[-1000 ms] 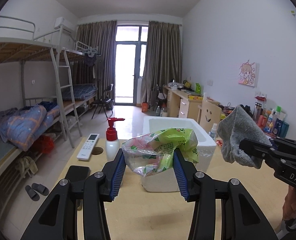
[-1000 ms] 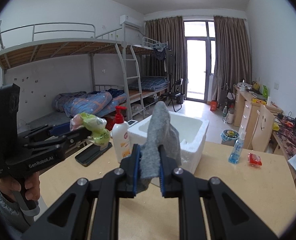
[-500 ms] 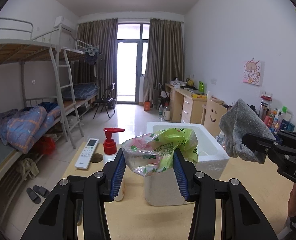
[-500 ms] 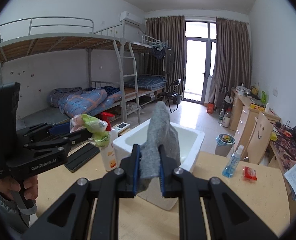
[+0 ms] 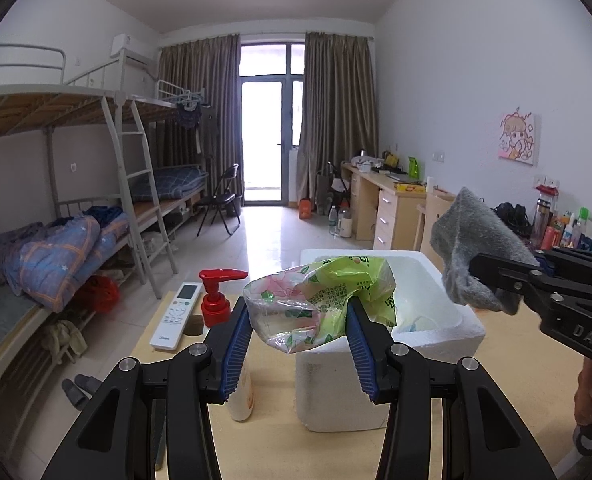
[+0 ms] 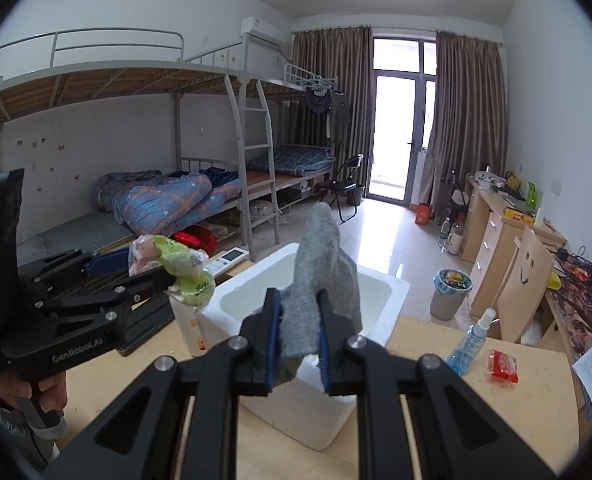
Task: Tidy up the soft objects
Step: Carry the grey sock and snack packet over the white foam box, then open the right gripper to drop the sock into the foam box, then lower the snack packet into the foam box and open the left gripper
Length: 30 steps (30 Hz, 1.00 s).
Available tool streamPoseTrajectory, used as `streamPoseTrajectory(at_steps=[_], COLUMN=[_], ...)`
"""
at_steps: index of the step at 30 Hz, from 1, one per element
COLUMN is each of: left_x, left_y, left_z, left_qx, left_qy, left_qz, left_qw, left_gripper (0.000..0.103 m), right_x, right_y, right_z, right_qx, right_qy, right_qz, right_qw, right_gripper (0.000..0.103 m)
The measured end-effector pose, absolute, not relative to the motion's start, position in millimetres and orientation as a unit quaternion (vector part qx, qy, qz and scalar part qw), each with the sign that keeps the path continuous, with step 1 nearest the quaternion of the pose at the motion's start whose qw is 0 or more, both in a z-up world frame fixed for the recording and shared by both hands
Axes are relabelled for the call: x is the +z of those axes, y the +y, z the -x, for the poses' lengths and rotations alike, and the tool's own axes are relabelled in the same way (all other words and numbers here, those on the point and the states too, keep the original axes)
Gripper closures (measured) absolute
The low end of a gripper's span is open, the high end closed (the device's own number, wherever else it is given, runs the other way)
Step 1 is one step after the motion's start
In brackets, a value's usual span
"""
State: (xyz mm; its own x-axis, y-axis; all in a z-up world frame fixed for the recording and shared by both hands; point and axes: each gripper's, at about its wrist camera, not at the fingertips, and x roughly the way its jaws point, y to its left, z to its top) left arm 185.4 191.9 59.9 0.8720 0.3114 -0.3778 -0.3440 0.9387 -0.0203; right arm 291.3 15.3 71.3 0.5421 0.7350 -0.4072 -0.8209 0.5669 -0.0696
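Pinching grey sock point(image 6: 320, 304) in right gripper point(image 6: 296, 346), crumpled bag point(image 5: 320, 304) in left gripper point(image 5: 300, 344)

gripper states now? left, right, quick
Left gripper: shut on the plastic bag.
Right gripper: shut on the grey sock.

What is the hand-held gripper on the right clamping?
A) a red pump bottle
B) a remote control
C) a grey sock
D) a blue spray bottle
C: the right hand-held gripper has its blue pads pressed on a grey sock, held up over the white foam box.
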Motion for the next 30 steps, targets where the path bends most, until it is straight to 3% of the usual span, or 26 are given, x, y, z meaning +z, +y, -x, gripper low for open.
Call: streamPoseTrajectory(at_steps=[19,24,26,30], left_x=[52,51,51,52], left_y=[212,214,214,212], left_z=[-201,-202,-202,-203], left_qx=[0.180,0.178,0.176,0.172], left_qy=[0.201,0.203,0.204,0.204], left_qz=[0.049,0.052,0.053,0.052], left_qw=[0.962,0.962,0.962,0.962], left_gripper=[0.055,0.055,0.055,0.055], right_x=[45,41,42,50], right_y=[65,70,68,63], right_z=[-342,-349,-349,-342], right_qx=[0.446,0.447,0.449,0.446], right_qy=[0.224,0.240,0.239,0.227], right_qz=[0.150,0.150,0.147,0.140], right_qw=[0.853,0.849,0.849,0.854], right_gripper=[0.080,0.056,0.037,0.025])
